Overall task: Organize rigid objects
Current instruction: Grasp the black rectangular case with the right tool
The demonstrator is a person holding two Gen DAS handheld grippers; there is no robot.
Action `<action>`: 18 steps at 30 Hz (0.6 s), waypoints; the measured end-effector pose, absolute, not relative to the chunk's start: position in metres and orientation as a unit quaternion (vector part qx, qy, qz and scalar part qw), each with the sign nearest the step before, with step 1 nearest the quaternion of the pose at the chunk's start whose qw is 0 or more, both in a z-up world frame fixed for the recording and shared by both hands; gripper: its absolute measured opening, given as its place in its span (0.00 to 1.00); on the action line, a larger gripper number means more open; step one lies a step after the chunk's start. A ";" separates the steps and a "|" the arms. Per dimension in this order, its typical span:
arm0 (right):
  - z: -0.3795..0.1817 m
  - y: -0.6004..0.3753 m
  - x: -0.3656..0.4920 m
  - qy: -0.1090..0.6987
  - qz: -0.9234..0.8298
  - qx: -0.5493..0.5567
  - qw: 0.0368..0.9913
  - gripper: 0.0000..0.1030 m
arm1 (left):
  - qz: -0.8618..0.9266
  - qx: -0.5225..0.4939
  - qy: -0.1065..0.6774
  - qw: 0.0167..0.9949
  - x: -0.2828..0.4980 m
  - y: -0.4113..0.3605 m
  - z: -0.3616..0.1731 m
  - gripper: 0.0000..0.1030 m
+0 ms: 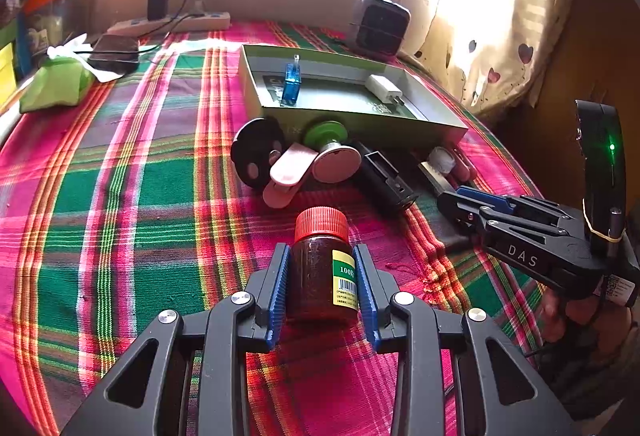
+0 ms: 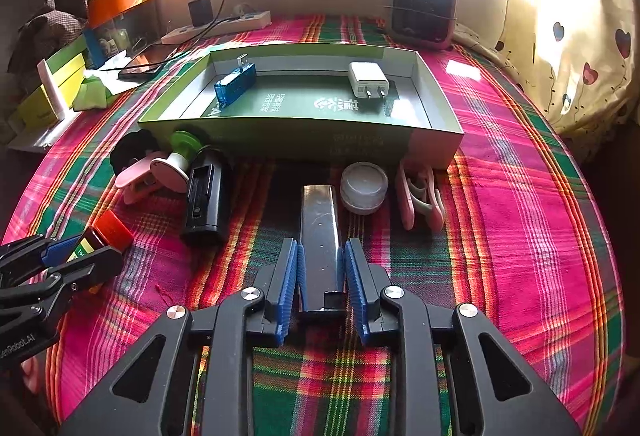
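Note:
My left gripper (image 1: 320, 246) is shut on a brown bottle (image 1: 320, 272) with a red cap and yellow label, upright on the plaid cloth. My right gripper (image 2: 321, 242) is shut on the near end of a glossy black bar (image 2: 320, 220) lying flat on the cloth. In front stands an open green box (image 2: 300, 140) holding a blue USB stick (image 2: 234, 84) and a white charger (image 2: 368, 78). In the left wrist view the right gripper (image 1: 456, 196) is at the right, just before the box (image 1: 360, 120).
Along the box's near wall lie a black case (image 2: 206, 196), a pink clip (image 2: 136, 176), a green and white suction holder (image 2: 180, 152), a white round jar (image 2: 364, 186) and a pink clipper (image 2: 420, 196). A power strip (image 2: 224, 26) and small fan (image 2: 424, 6) stand behind.

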State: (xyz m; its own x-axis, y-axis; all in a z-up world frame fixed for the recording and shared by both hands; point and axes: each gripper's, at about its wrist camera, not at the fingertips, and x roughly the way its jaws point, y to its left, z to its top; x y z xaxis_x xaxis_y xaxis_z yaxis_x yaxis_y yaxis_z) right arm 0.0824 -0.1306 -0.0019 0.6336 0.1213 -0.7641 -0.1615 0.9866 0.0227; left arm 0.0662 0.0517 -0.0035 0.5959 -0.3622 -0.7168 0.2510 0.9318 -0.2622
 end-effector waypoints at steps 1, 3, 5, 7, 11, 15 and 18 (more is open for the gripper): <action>-0.002 -0.131 0.082 0.421 0.079 -0.022 0.903 0.24 | -0.172 -0.066 0.415 0.891 0.066 0.051 -0.004 0.30; -0.002 -0.131 0.082 0.421 0.080 -0.021 0.904 0.24 | -0.172 -0.066 0.415 0.891 0.066 0.052 -0.004 0.30; -0.001 -0.132 0.082 0.420 0.081 -0.019 0.904 0.24 | -0.172 -0.065 0.415 0.891 0.066 0.052 -0.004 0.30; -0.001 -0.132 0.082 0.420 0.083 -0.018 0.903 0.24 | -0.172 -0.065 0.415 0.891 0.066 0.051 -0.004 0.30; -0.001 -0.132 0.082 0.420 0.086 -0.017 0.903 0.24 | -0.172 -0.065 0.416 0.891 0.066 0.051 -0.003 0.30; -0.001 -0.133 0.081 0.420 0.090 -0.013 0.903 0.24 | -0.172 -0.065 0.416 0.891 0.066 0.050 -0.003 0.30; -0.001 -0.133 0.081 0.419 0.095 -0.010 0.903 0.24 | -0.171 -0.066 0.416 0.891 0.066 0.050 -0.003 0.30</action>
State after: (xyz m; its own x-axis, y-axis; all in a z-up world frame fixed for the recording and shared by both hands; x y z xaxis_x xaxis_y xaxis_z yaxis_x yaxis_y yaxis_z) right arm 0.0806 -0.1325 -0.0006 0.6302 0.1625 -0.7592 -0.1796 0.9818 0.0610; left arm 0.0665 0.0502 -0.0030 0.5949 -0.3593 -0.7191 0.2497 0.9329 -0.2595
